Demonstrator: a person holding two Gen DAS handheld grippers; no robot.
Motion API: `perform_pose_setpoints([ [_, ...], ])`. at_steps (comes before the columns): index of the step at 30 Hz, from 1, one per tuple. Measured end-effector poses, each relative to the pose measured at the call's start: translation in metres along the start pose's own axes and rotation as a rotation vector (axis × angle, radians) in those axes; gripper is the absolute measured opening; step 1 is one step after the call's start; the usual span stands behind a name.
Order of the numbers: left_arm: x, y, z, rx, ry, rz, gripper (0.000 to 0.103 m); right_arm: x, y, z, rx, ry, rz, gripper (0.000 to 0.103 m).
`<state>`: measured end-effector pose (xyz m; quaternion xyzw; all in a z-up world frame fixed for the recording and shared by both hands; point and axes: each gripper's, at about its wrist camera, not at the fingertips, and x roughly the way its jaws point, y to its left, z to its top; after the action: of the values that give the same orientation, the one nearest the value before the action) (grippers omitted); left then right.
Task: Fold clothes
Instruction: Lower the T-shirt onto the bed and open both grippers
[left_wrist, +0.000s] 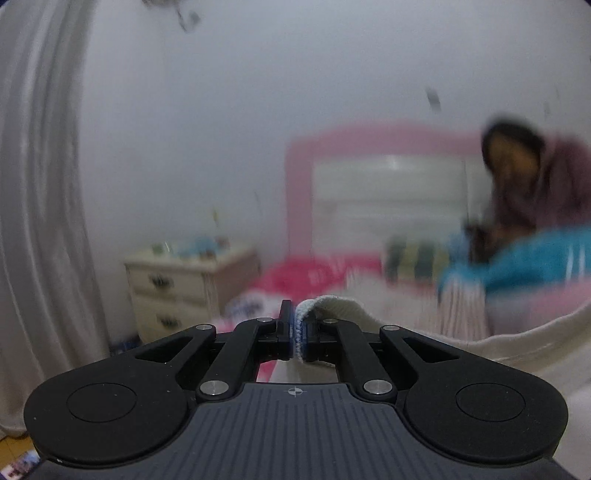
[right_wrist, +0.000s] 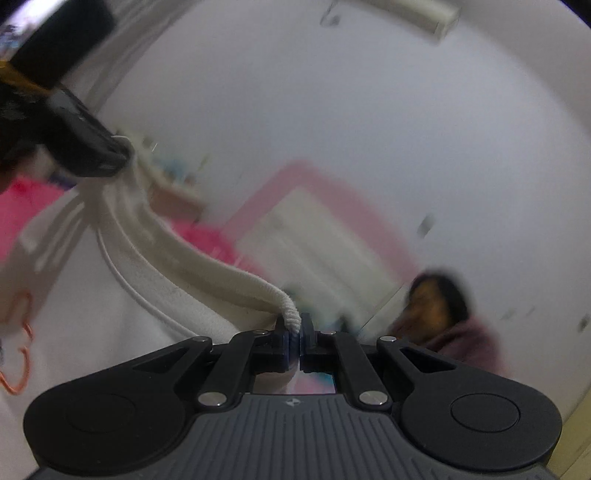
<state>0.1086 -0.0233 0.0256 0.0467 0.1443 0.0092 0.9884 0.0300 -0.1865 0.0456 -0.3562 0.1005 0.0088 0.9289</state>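
Cream knit garment (right_wrist: 155, 236) stretched lengthwise between both tools

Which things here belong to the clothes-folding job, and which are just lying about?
Job: white knit garment, its ribbed edge pinched by both the left gripper and the right gripper.

Lying about: nightstand, pink headboard, blue cloth, white curtain.

Bed (left_wrist: 388, 295): we note a pink headboard (left_wrist: 295, 177).
On it: pink bedding (left_wrist: 291, 277), striped pillow (left_wrist: 413, 258), blurred.
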Motion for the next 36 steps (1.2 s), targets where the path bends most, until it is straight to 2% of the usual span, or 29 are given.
perform_pose_setpoints([
  [2, 0.019, 0.001, -0.023, 0.025, 0.126, -0.069, 0.032, 0.031, 0.015, -0.019, 0.028, 0.105, 0.059, 0.007],
  [3, 0.027, 0.002, -0.033, 0.037, 0.184, -0.089, 0.049, 0.046, 0.022, -0.031, 0.050, 0.180, 0.100, 0.013],
  [4, 0.034, 0.003, -0.043, 0.051, 0.236, -0.101, 0.053, 0.058, 0.026, -0.045, 0.090, 0.242, 0.139, 0.020],
  [5, 0.038, 0.006, -0.053, 0.065, 0.275, -0.104, 0.053, 0.070, 0.030, -0.059, 0.131, 0.304, 0.178, 0.037],
  [6, 0.040, 0.009, -0.060, 0.072, 0.296, -0.103, 0.054, 0.079, 0.031, -0.070, 0.175, 0.357, 0.207, 0.042],
  [8, 0.039, 0.017, -0.072, 0.077, 0.325, -0.101, 0.061, 0.091, 0.029, -0.083, 0.274, 0.431, 0.232, 0.043],
  [9, 0.039, 0.022, -0.074, 0.072, 0.335, -0.106, 0.064, 0.095, 0.026, -0.089, 0.325, 0.459, 0.241, 0.050],
  [11, 0.038, 0.034, -0.074, 0.035, 0.356, -0.130, 0.069, 0.095, 0.017, -0.092, 0.413, 0.470, 0.240, 0.058],
  [12, 0.036, 0.040, -0.072, 0.010, 0.368, -0.145, 0.073, 0.097, 0.012, -0.093, 0.451, 0.472, 0.236, 0.059],
  [13, 0.035, 0.048, -0.070, -0.029, 0.379, -0.165, 0.077, 0.102, 0.007, -0.095, 0.485, 0.476, 0.230, 0.061],
  [15, 0.036, 0.062, -0.064, -0.128, 0.399, -0.206, 0.078, 0.105, -0.009, -0.104, 0.597, 0.480, 0.237, 0.066],
  [18, 0.047, 0.083, -0.054, -0.355, 0.456, -0.268, 0.085, 0.107, -0.029, -0.113, 0.758, 0.492, 0.263, 0.072],
  [20, 0.047, 0.094, -0.052, -0.463, 0.495, -0.285, 0.085, 0.110, -0.027, -0.113, 0.754, 0.523, 0.280, 0.074],
  [21, 0.047, 0.098, -0.051, -0.511, 0.514, -0.291, 0.085, 0.111, -0.021, -0.110, 0.695, 0.549, 0.292, 0.077],
  [23, 0.050, 0.095, -0.052, -0.528, 0.529, -0.278, 0.085, 0.112, -0.001, -0.104, 0.527, 0.593, 0.328, 0.079],
  [26, 0.042, 0.094, -0.052, -0.539, 0.544, -0.306, 0.087, 0.095, 0.030, -0.091, 0.240, 0.557, 0.365, 0.081],
  [27, 0.039, 0.094, -0.053, -0.552, 0.554, -0.327, 0.088, 0.087, 0.033, -0.087, 0.199, 0.520, 0.346, 0.082],
  [28, 0.038, 0.094, -0.053, -0.578, 0.567, -0.359, 0.089, 0.081, 0.028, -0.083, 0.226, 0.491, 0.328, 0.083],
  [31, 0.035, 0.094, -0.052, -0.676, 0.597, -0.458, 0.089, 0.075, -0.002, -0.076, 0.452, 0.442, 0.281, 0.089],
  [34, 0.018, 0.094, -0.037, -0.678, 0.497, -0.399, 0.089, 0.068, -0.032, -0.070, 0.661, 0.387, 0.219, 0.091],
  [36, 0.009, 0.093, -0.031, -0.655, 0.447, -0.356, 0.090, 0.061, -0.048, -0.066, 0.717, 0.335, 0.100, 0.093],
])
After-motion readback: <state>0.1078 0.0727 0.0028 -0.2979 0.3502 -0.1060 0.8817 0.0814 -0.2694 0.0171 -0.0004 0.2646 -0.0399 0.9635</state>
